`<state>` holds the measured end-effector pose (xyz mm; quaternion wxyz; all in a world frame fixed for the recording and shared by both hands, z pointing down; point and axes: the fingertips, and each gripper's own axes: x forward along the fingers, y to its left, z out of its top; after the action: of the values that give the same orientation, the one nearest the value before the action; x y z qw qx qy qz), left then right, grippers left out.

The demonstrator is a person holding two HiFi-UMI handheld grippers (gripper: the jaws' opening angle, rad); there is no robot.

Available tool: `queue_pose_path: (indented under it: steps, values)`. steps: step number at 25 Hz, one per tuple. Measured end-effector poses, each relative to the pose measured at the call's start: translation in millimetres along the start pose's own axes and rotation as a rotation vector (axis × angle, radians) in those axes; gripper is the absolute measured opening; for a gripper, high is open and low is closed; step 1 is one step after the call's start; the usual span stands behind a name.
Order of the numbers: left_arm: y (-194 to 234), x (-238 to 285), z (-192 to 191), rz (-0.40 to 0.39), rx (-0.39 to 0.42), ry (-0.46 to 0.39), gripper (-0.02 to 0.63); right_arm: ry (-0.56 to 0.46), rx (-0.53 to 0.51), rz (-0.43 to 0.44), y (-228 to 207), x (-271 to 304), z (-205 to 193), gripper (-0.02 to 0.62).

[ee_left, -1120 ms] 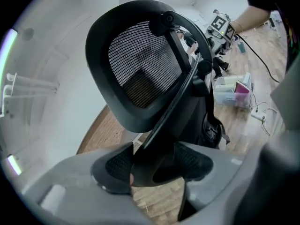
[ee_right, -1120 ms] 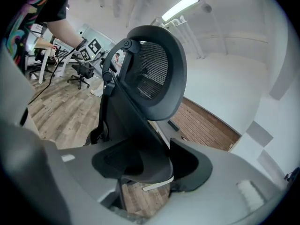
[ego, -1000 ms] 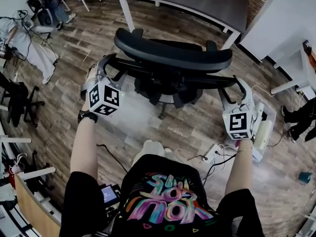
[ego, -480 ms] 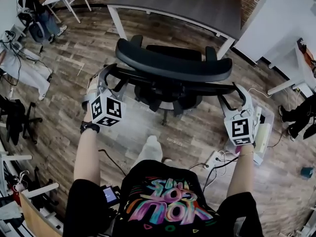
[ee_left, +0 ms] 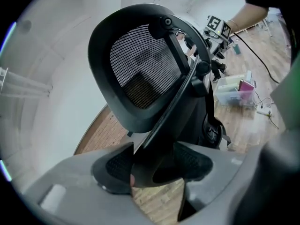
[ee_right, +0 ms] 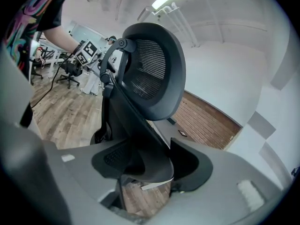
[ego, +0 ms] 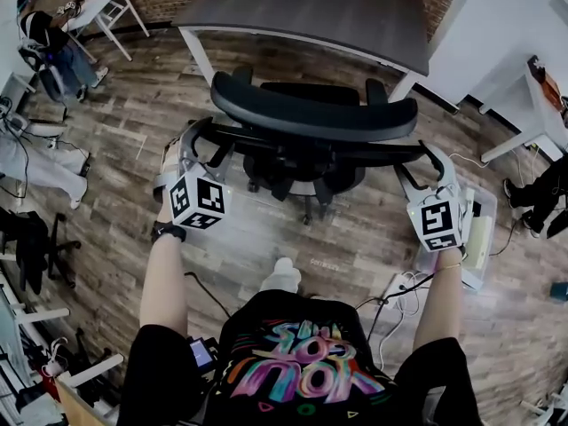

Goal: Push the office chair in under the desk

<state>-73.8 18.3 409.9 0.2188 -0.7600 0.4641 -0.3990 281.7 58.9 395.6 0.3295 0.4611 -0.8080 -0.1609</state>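
Observation:
A black office chair (ego: pixel 314 114) with a mesh back (ee_left: pixel 140 69) stands on the wood floor, facing the dark grey desk (ego: pixel 302 11). Its seat front is near the desk's edge. My left gripper (ego: pixel 197 136) clamps the left end of the chair's back frame, which sits between the pads (ee_left: pixel 152 165). The right gripper (ego: pixel 428 160) holds the right end of the same frame, the black bar wedged between its pads (ee_right: pixel 150 161). The mesh back (ee_right: pixel 154 74) rises above that grip. Both grippers point toward the desk.
A power strip with cables (ego: pixel 399 284) and a clear plastic bin (ego: pixel 475 238) lie on the floor at the right. A white table leg (ego: pixel 510 145) stands beyond. Another black chair (ego: pixel 35 238) is at the left, and a white folding table (ego: pixel 102 3) far left.
The chair and both grippers have moved forward toward the desk. The person has stepped after them, and the desk now shows larger at the top of the head view.

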Motion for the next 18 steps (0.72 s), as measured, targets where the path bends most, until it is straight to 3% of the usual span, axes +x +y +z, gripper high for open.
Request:
queue_pose_path:
  steps: [18]
  values:
    - [56,76,-16,0.017,0.025,-0.064,0.267,0.015,0.021,-0.029,-34,85,20,0.262]
